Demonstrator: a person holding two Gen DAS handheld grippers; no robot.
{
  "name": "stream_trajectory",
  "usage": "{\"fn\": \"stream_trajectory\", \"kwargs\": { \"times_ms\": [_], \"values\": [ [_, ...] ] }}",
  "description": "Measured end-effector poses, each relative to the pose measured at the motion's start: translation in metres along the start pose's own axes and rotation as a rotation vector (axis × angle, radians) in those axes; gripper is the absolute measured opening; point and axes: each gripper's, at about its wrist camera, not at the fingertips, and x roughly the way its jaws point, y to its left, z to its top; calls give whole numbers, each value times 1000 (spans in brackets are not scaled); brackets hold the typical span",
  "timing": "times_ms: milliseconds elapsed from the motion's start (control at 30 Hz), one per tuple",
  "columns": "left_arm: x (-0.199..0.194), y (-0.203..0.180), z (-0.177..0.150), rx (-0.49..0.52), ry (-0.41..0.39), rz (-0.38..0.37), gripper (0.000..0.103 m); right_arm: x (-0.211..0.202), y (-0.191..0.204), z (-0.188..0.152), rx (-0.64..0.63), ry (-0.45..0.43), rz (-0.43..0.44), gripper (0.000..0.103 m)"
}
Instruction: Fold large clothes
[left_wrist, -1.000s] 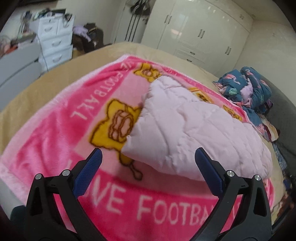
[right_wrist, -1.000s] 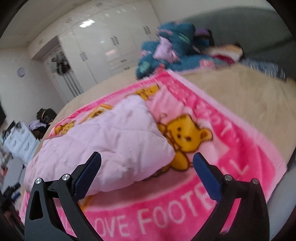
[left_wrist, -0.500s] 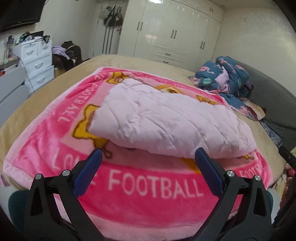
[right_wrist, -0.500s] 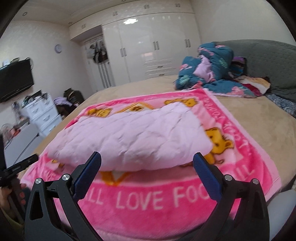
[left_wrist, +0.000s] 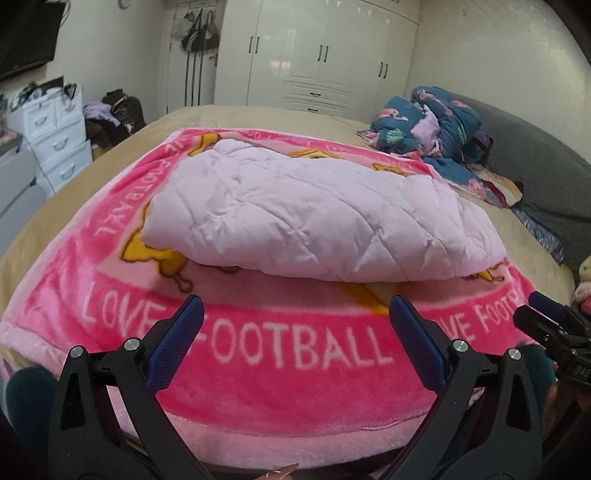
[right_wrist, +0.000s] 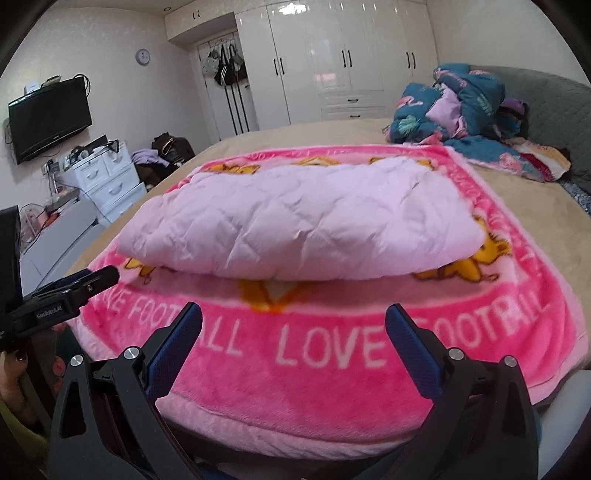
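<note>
Pale pink and quilted, the folded garment (left_wrist: 317, 218) lies as a thick rectangular bundle on the pink fleece blanket (left_wrist: 288, 380), roughly in the blanket's middle. Its long axis runs left to right across both wrist views, parallel to the blanket's near edge and to the white "LOVE FOOTBALL" lettering just in front of it. The rounded fold faces the cameras; the far long edge faces the white wardrobe (right_wrist: 343, 59).

Left gripper (left_wrist: 295, 317): its blue-padded fingers (left_wrist: 177, 343) stand wide apart, holding nothing and touching nothing, poised above the blanket's near border, short of the garment.

Right gripper (right_wrist: 293, 323): its fingers (right_wrist: 413, 350) are likewise spread wide and empty, above the lettering and clear of the bundle. Each gripper shows at the edge of the other's view, so the two sit side by side before the bed's near edge.

The blanket covers a tan bed sheet (right_wrist: 524, 192). A heap of blue patterned bedding (left_wrist: 428, 125) sits at the far right by the grey headboard (right_wrist: 554, 110), well apart from the garment.
</note>
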Motion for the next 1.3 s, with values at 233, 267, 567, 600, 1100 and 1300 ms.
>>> {"fn": "stream_trajectory", "kwargs": {
  "times_ms": [233,267,567,600,1100,1300],
  "values": [
    [-2,-9,0,17,-11,-6,94,-1,-4,-1,14,0,3,99],
    [-2,-9,0,18,-10,-5,94,-1,-5,-1,16,-1,2,99],
    [-4,-9,0,14,-14,11,94,-4,-7,-3,17,-3,11,99],
    [-5,-9,0,15,-17,9,94,-4,-7,-3,21,0,16,99],
    [-4,-10,-2,20,-17,37,94,3,-6,-8,25,22,34,99],
    [-3,-9,-5,21,-11,43,94,5,-5,-11,25,29,41,99]
  ]
}}
